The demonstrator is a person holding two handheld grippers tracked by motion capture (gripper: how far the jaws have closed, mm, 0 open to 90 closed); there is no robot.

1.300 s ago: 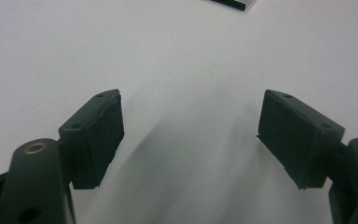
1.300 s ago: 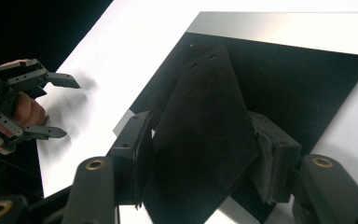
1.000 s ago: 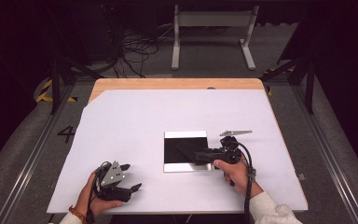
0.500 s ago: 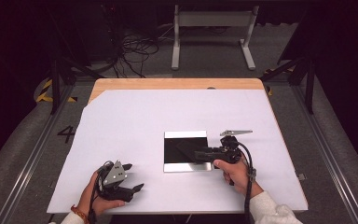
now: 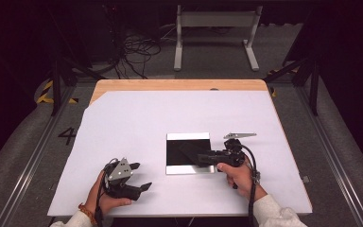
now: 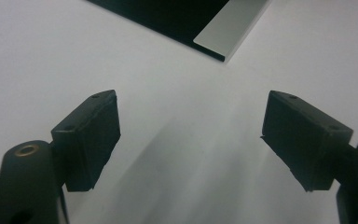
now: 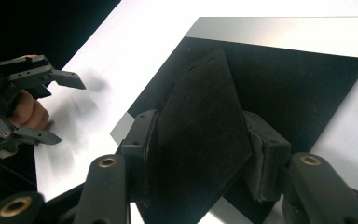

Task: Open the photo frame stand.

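High view, table: white sheet over the wooden table [image 5: 179, 85]; a black square tray [image 5: 189, 152] with pale strips on its far and near edges lies right of centre.
High view, right tool: my right tool [image 5: 203, 159] sits over the tray's near right part, pointing left across it, gripping a dark flat piece [image 5: 189, 152] that lies low over the tray.
High view, left tool: my left tool [image 5: 141, 176] hovers near the front edge of the table, well apart from the tray, jaws pointing right.
Left gripper view, tool: left tool [image 6: 191, 140] spread wide, nothing between the pads, bare white sheet below.
Left gripper view, tray: one corner of the tray [image 6: 214, 32] at the top, apart from the jaws.
Right gripper view, tool: right tool [image 7: 200, 163] pinching the dark flat piece [image 7: 200, 126], a pointed panel with small holes near its tip; the pads press on its two side edges.
Right gripper view, piece: it hangs over the black middle of the tray [image 7: 284, 35]; I cannot tell whether its tip touches.
Right gripper view, other hand: left tool [image 7: 60, 105] off to the side, open.
Step in hand, my judgement: holding the piece over the tray, either lifting or placing it.
Next move, my judgement: keep the pinch even on the thin edges, and bring the open left tool in only if the tray needs steadying.
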